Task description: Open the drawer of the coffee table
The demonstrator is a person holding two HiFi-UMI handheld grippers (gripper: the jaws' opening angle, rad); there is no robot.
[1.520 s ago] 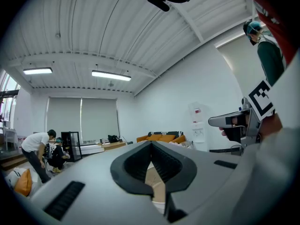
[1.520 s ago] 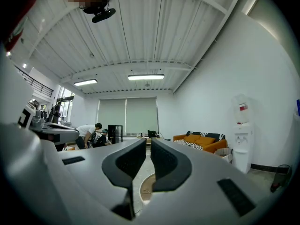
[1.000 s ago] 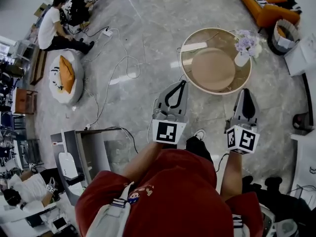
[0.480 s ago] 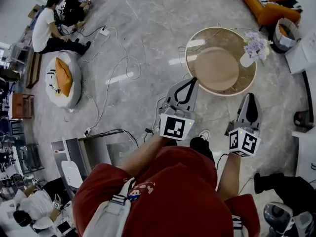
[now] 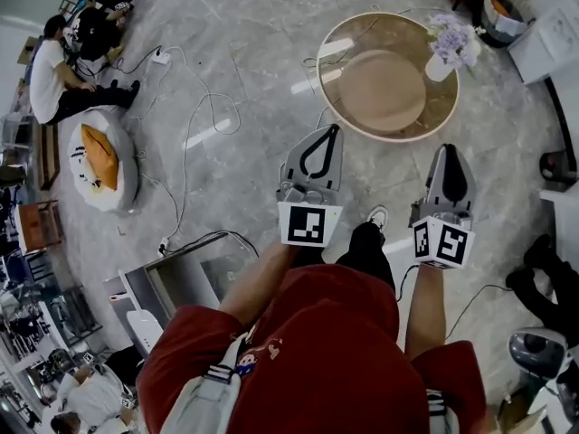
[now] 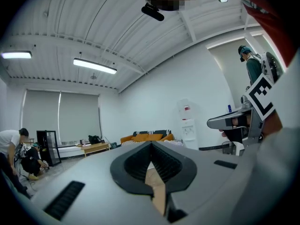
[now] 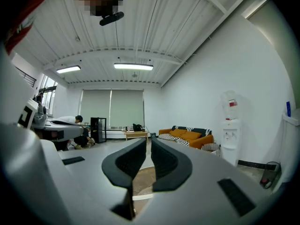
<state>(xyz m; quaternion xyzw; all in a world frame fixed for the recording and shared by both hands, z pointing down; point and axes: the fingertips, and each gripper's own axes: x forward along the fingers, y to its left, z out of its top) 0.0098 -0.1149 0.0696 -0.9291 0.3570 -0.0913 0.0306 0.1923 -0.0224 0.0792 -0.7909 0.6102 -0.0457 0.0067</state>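
A round coffee table with a glass tabletop in a pale rim, set over a tan wooden body, stands on the grey marble floor. No view shows its drawer, so I cannot tell where the drawer sits or whether it is open. A white vase of purple flowers stands at the far right edge of the tabletop.

The left gripper is held over the floor. In the head view its tips show just short of the near left edge of the tabletop. In the left gripper view its black ribbed jaws meet at the tips, with nothing gripped; only a sliver of the tan table shows through the gap behind them. The right gripper is held alongside, near the near right edge of the tabletop. In the right gripper view its jaws stand almost together, a thin slit between them, and hold nothing; the tabletop's pale rim shows low in that slit. Neither gripper touches the table.

Both grippers are carried by a person in a red shirt. Loose white cables trail over the floor to the left. Beyond them lies a round white cushion with an orange pillow. A person in a white shirt sits on the floor near it. An orange sofa stands against the far wall.
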